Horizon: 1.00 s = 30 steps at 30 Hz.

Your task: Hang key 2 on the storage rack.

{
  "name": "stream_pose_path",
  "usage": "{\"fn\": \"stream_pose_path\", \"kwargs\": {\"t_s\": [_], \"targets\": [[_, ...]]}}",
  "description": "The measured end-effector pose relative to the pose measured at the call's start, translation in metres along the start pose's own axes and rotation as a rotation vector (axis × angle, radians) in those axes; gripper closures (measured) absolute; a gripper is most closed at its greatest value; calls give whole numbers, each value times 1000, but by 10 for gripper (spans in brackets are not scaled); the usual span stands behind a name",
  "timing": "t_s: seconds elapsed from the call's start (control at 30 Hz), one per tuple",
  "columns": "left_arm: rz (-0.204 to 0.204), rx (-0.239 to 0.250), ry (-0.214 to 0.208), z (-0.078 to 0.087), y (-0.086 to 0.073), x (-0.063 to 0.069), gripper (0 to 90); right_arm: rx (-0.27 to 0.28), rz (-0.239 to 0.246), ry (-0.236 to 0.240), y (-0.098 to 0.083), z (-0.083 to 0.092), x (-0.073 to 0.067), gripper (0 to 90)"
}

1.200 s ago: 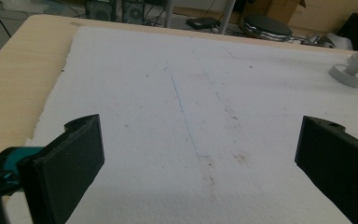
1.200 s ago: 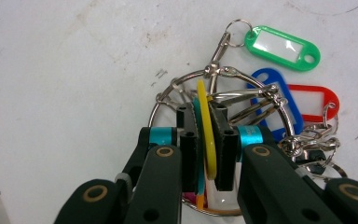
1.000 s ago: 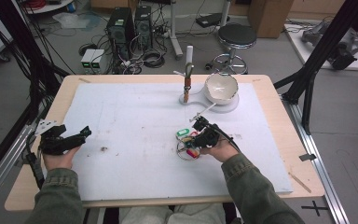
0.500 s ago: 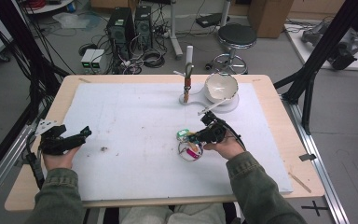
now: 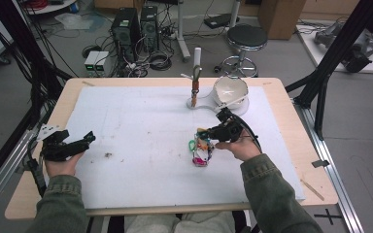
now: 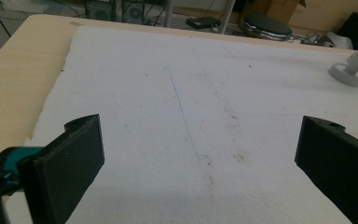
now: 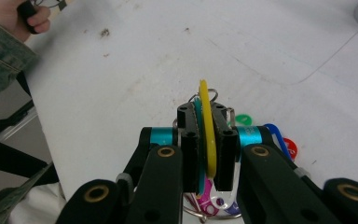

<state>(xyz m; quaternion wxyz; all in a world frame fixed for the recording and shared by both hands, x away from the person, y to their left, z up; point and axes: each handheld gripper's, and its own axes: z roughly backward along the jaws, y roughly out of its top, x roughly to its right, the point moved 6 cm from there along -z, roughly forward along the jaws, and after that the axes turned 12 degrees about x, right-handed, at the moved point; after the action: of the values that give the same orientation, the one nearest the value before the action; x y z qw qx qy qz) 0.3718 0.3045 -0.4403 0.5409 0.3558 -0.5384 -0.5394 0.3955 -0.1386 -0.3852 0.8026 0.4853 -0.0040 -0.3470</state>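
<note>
The right gripper (image 7: 204,140) pinches a bunch of coloured tags (image 7: 207,122), its jaws hiding most of them. The left gripper (image 6: 200,158) gapes empty over the stained white sheet (image 6: 205,93) on the wooden table (image 5: 291,107).

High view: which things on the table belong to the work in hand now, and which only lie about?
In the work:
- bunch of flat coloured plastic tags on a wire ring
- right tongs, shut on the yellow and teal tags

Lying about:
- left tongs, open, over bare white sheet
- white bowl
- white stand with upright peg
- brown crumbs
</note>
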Motion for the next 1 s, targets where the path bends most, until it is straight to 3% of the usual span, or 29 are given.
{"fn": "stream_pose_path", "kwargs": {"t_s": [0.37, 1.0], "targets": [[0, 0, 0, 0, 0, 0, 17, 52, 14, -3, 18, 11, -6, 848], [4, 3, -2, 0, 0, 0, 17, 136, 9, 40, 45, 22, -23, 847]]}}
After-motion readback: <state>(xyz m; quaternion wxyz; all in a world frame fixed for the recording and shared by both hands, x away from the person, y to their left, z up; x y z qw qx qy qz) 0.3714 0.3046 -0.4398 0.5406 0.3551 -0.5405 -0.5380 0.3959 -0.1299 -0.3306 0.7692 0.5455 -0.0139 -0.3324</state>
